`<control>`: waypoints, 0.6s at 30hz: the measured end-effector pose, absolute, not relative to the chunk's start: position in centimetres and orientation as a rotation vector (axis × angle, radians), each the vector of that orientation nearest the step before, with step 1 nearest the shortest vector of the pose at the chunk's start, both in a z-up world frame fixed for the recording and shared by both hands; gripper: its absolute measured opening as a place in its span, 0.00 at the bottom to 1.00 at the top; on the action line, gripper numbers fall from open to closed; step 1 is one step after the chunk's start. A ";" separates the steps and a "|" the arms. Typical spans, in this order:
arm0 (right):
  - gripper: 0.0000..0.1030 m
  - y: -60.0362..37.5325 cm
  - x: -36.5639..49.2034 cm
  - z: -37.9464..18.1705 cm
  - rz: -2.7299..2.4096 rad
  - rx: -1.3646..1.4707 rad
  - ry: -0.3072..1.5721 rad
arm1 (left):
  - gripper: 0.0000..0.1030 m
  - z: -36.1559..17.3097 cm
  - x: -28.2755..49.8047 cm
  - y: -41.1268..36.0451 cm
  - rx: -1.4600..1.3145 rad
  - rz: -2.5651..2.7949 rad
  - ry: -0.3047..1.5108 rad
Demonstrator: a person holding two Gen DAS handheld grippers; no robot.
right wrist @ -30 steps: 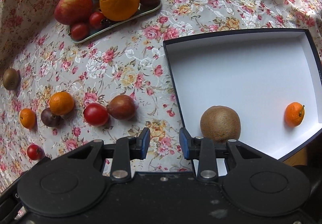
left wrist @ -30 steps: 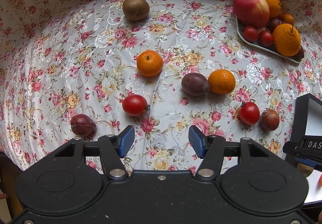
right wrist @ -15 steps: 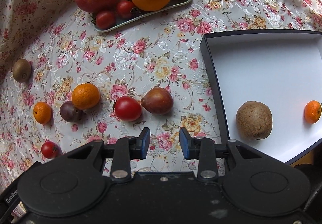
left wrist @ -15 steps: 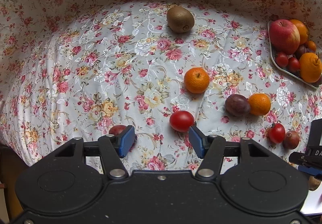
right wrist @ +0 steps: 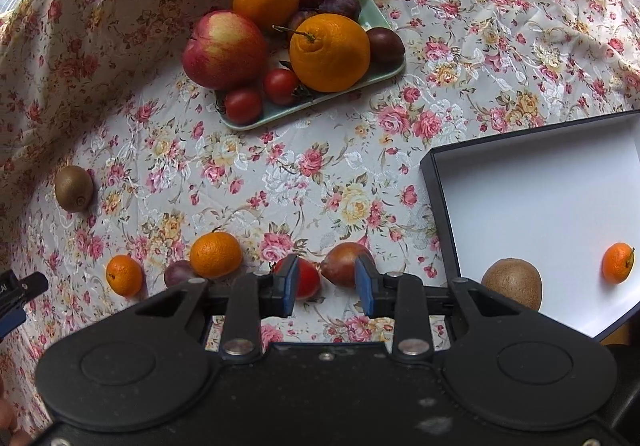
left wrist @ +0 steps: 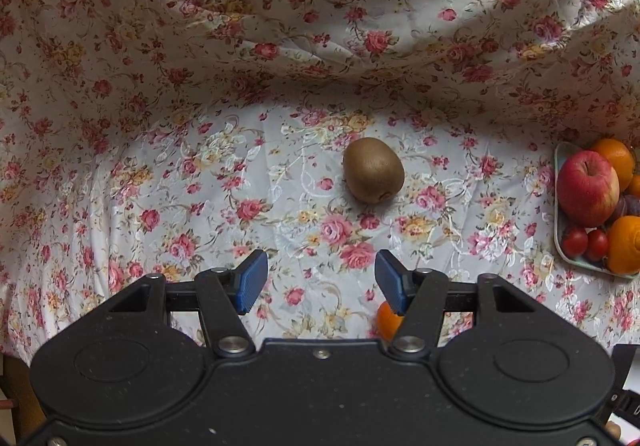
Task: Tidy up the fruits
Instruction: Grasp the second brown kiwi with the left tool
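— Left wrist view: where's the kiwi from your left gripper?
— Straight ahead of my spread, empty fingers, slightly right, long axis slanting away-left. My right gripper, also spread, is farther.

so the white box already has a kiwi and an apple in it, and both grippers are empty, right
Not quite. The right wrist view shows the white box holding a kiwi and a small mandarin, not an apple. The only apple sits on the green tray. The rest stands: the left gripper and right gripper are both open and empty.
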State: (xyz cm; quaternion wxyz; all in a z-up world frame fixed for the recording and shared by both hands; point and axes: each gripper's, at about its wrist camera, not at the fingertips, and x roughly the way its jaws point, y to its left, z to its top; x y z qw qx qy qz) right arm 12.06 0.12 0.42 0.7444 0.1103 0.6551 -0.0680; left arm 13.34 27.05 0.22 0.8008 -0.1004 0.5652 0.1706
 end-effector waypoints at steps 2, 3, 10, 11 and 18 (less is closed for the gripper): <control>0.32 0.3 12.0 0.0 -0.139 0.217 1.419 | 0.62 -0.2 14.9 27.1 -0.227 0.350 1.200; 0.32 0.2 11.9 -0.3 -0.142 0.212 1.419 | 0.62 -0.4 15.9 27.1 -0.232 0.347 1.193; 0.32 -0.5 12.0 -1.2 -0.136 0.245 1.429 | 0.62 -2.8 20.5 27.1 -0.231 0.365 1.166; 0.32 -0.5 12.1 -1.3 -0.132 0.250 1.435 | 0.63 -3.4 20.9 27.1 -0.227 0.365 1.168; 0.32 -0.8 12.3 -1.8 -0.130 0.260 1.453 | 0.64 -6.7 22.2 27.1 -0.214 0.407 1.213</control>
